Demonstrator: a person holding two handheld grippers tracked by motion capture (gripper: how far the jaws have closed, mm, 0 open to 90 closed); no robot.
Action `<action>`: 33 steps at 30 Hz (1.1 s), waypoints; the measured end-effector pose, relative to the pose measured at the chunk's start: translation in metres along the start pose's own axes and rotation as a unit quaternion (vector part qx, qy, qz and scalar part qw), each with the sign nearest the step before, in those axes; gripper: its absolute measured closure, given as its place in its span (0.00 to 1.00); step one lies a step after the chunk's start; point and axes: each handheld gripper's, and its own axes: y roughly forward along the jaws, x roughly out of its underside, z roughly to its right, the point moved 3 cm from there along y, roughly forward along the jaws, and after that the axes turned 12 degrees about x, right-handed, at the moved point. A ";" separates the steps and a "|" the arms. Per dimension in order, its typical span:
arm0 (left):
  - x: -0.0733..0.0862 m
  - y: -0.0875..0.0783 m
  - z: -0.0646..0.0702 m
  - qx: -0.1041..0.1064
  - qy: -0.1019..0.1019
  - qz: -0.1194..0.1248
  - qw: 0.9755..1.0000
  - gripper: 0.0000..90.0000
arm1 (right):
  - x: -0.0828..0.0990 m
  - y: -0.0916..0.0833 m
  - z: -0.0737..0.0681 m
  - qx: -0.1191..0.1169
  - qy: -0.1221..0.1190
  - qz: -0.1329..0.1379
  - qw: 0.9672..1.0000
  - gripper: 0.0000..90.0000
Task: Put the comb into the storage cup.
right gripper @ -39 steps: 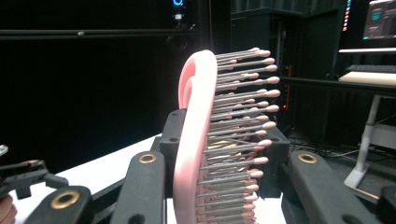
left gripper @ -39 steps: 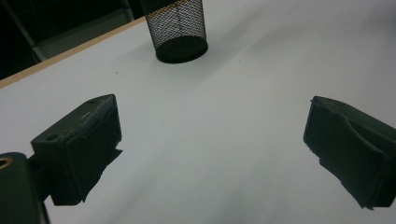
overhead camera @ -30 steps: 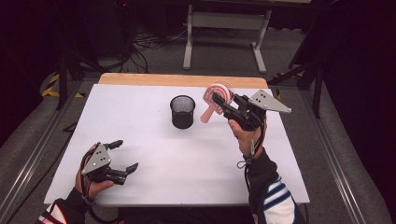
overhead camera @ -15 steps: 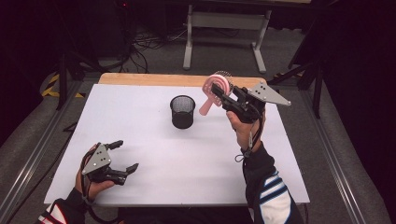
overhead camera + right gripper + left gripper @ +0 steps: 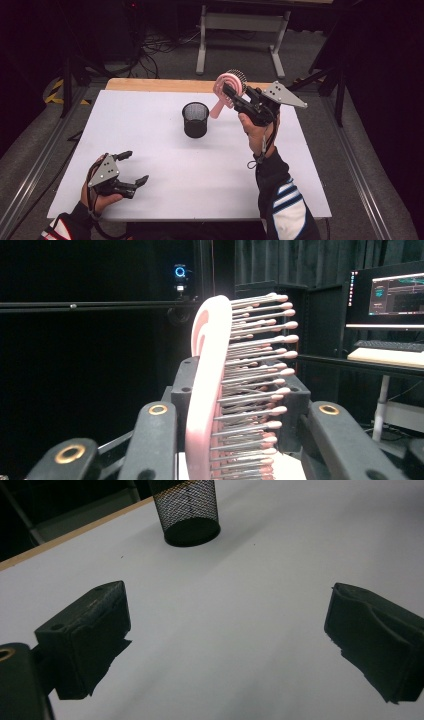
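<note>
A pink hairbrush [image 5: 227, 89] is held up in the air by my right gripper [image 5: 239, 98], which is shut on its head; the handle points down toward the table. In the right gripper view the brush [image 5: 210, 390] stands edge-on between the jaws, its bristles [image 5: 260, 370] pointing right. A black mesh cup [image 5: 195, 119] stands upright on the white table [image 5: 200, 170], left of the brush and lower. My left gripper [image 5: 135, 167] rests low near the table's front left corner, open with nothing in it. The cup [image 5: 187, 507] also appears far ahead of its jaws.
A wooden strip [image 5: 150, 85] runs along the table's far edge. Beyond it stands a metal frame [image 5: 240, 35] on the floor. A lit monitor [image 5: 390, 295] and a keyboard [image 5: 390, 345] sit in the dark background of the right gripper view.
My right gripper has lifted the hairbrush higher and tilted it more upright, drifting slightly toward the far edge. The left gripper and the cup have stayed put.
</note>
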 end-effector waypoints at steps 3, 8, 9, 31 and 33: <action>0.000 0.000 0.001 0.000 0.000 0.001 1.000 0.06 | 0.000 0.004 -0.001 -0.001 0.001 0.002 1.000 0.71; 0.000 -0.001 0.000 0.001 -0.002 0.003 1.000 0.06 | 0.000 0.009 -0.004 -0.007 0.007 0.004 1.000 0.71; 0.000 -0.001 0.000 0.001 -0.002 0.003 1.000 0.06 | 0.000 0.009 -0.004 -0.007 0.007 0.004 1.000 0.71; 0.000 0.000 0.001 0.005 -0.003 0.005 1.000 0.07 | 0.015 0.043 -0.021 -0.006 0.004 -0.010 1.000 0.71; 0.000 0.000 0.001 0.005 -0.004 0.005 1.000 0.07 | 0.017 0.044 -0.021 -0.005 0.006 -0.011 1.000 0.71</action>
